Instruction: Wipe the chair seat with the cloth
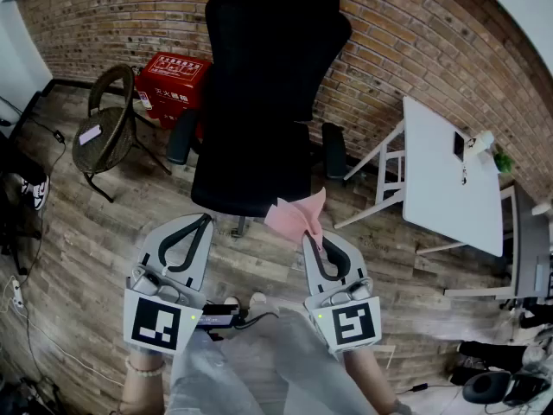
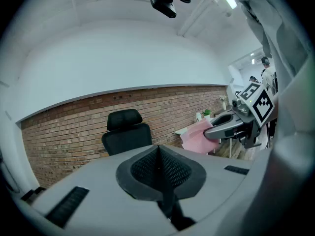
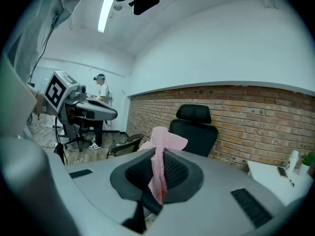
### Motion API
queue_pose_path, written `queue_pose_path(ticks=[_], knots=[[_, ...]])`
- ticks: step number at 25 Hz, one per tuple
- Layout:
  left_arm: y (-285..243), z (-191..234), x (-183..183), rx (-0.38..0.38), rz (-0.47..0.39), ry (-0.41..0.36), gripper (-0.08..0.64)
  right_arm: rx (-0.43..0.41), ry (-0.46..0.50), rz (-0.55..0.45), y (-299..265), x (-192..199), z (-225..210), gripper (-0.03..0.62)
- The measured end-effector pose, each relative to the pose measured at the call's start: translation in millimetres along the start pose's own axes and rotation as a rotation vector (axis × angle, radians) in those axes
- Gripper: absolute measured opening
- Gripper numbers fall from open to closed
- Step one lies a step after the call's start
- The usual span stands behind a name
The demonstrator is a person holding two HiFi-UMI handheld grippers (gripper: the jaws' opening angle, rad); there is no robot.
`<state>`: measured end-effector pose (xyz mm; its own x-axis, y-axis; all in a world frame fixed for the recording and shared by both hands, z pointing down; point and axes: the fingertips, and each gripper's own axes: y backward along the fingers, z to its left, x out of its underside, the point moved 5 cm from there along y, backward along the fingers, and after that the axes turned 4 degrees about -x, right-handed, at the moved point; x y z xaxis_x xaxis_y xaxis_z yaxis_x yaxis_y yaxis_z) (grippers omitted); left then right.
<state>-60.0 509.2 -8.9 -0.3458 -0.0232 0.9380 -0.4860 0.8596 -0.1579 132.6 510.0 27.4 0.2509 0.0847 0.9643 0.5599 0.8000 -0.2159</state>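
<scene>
pink cloth pinched between right jaws

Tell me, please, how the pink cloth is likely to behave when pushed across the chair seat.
The pink cloth is probably floppy: beyond the shut right gripper it folds and droops. It looks light, since a narrow pinch carries it all. Pushed over the chair seat, it may bunch rather than slide flat.
</scene>
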Motion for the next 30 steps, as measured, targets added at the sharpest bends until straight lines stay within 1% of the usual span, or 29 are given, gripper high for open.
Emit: queue_pose_path(ticks=[4, 8, 11, 16, 22, 27, 30], knots=[[-0.6, -1.8, 1.9, 0.009, -0.002, -0.015, 0.018, -0.008, 0.0, 0.002, -1.4, 1.9, 3.3, 0.055], [-1.1, -2.3, 6.0, 0.014, 0.006, 0.025, 0.018, -0.013, 0.002, 0.003, -2.7, 2.7, 5.8, 0.055], [-0.7, -1.5, 7.3, 0.021, 0.011, 0.02, 0.018, -0.015, 0.002, 0.01, -4.0, 2.7, 8.0, 0.055], [0.7, -0.6, 11.5, 0.019, 0.022, 0.026, 0.018, -0.021, -0.025, 0.019, -5.6, 5.1, 11.6, 0.055], [2.8, 7.0, 16.4, 0.027, 0.025, 0.023, 0.018, -0.008, -0.018, 0.034, -10.3, 3.6, 16.0, 0.055], [6.9, 18.1, 13.3, 0.006, -0.003, -0.021, 0.018, 0.021, -0.023, 0.077, -13.8, 6.1, 18.6, 0.055], [9.6, 23.4, 15.0, 0.014, -0.004, -0.028, 0.018, 0.036, -0.025, 0.047, -18.9, 0.1, 23.0, 0.055]])
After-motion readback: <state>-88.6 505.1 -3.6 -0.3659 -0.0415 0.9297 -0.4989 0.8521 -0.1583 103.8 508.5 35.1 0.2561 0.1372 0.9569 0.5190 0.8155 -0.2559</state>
